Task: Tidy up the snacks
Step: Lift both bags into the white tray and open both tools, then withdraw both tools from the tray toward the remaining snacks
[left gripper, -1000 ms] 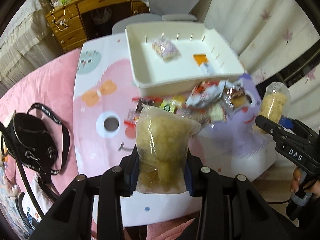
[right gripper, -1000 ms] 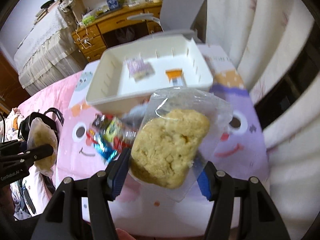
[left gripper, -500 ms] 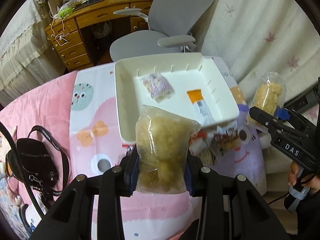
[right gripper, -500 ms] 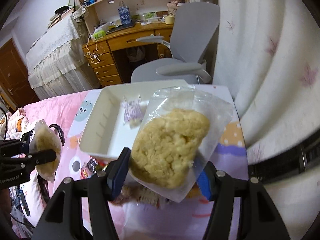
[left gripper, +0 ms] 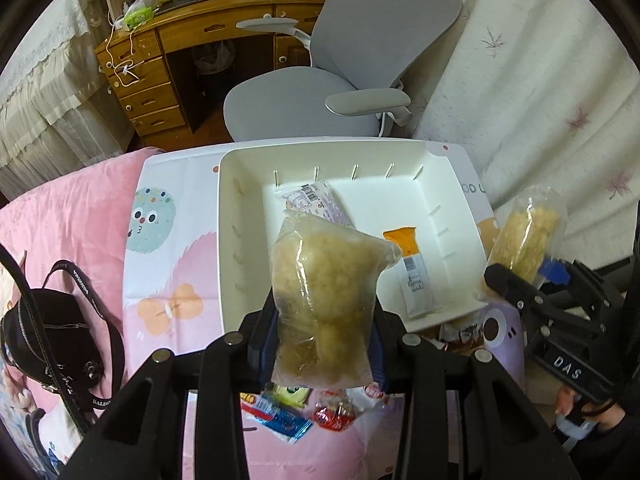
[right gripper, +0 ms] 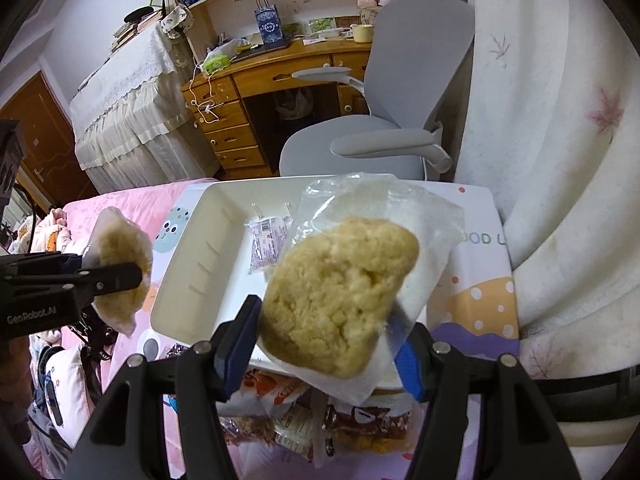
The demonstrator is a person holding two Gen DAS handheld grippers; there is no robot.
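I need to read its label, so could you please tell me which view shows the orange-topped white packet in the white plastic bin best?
The left wrist view: the orange-topped white packet lies unobstructed in the white plastic bin. In the right wrist view, it is hidden.

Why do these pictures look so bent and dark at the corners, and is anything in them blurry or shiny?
Left wrist view: the fisheye lens bows the wooden desk and blackens the corners; the clear bag of pale yellow snack in the left gripper shows glare on its plastic. Right wrist view: same bending; the white plastic tray is bright, and the crumbly yellow cake in a clear wrapper is sharp.
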